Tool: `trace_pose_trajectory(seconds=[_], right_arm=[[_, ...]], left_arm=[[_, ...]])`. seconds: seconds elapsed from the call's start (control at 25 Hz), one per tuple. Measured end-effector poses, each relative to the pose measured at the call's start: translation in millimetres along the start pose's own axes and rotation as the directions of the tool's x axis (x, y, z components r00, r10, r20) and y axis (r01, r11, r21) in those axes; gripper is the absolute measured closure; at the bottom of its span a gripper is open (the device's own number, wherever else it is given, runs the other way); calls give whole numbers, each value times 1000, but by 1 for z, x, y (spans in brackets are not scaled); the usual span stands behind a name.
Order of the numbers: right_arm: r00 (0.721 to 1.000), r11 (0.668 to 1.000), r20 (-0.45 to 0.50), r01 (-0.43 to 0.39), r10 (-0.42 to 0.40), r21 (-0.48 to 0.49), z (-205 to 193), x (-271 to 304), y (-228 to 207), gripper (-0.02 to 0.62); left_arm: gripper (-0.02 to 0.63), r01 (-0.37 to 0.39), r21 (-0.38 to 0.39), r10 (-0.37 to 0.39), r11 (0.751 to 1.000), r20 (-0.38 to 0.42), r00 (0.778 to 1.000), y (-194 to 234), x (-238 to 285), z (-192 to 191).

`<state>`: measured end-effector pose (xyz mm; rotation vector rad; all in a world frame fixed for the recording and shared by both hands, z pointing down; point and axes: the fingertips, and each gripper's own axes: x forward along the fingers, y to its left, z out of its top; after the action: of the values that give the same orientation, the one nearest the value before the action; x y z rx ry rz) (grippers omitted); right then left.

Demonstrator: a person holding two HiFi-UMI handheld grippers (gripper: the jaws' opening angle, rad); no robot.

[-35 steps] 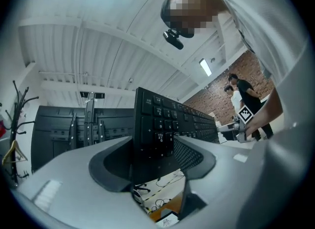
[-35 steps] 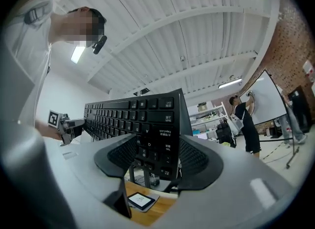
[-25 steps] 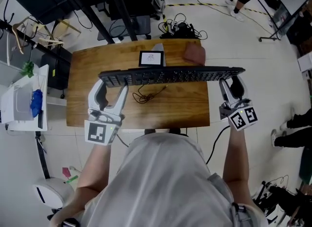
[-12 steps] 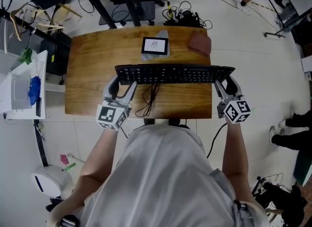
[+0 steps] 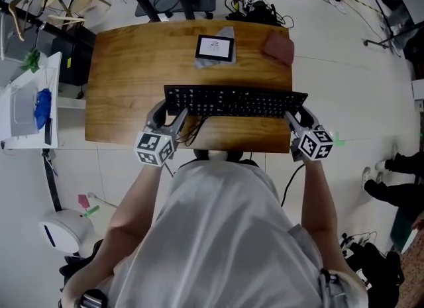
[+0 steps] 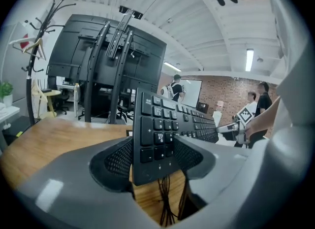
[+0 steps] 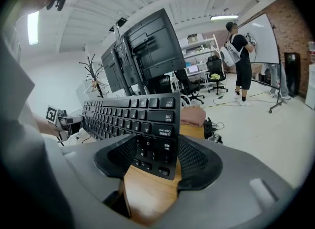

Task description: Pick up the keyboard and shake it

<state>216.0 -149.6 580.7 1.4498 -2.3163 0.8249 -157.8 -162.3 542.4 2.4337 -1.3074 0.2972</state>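
The left gripper [image 5: 169, 114] and right gripper [image 5: 298, 116] each had fingers clamped on an end of the keyboard [image 5: 235, 101], over the counter's [image 5: 126, 68] near half; whether it touched the wood, I couldn't tell.

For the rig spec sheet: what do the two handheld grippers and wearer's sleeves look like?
The left gripper and right gripper: light grey moulded bodies, two curved jaws with black mesh-textured pads. Each carries a white cube with black square markers. Wearer: light grey short-sleeved shirt.
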Motion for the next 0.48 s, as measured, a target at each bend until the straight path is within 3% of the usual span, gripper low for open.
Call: trace_pose_trajectory(seconds=[0.24,0.48], right_arm=[[987,998,-158,9,2,68,-45,19,-10,341],[952,992,-306,47,-9,116,-82,36,-24,321]], left_arm=[[359,13,-120,-26,993,-113,993,12,17,-48],[360,14,-224,-67,974,-231,971,23,38,-89]])
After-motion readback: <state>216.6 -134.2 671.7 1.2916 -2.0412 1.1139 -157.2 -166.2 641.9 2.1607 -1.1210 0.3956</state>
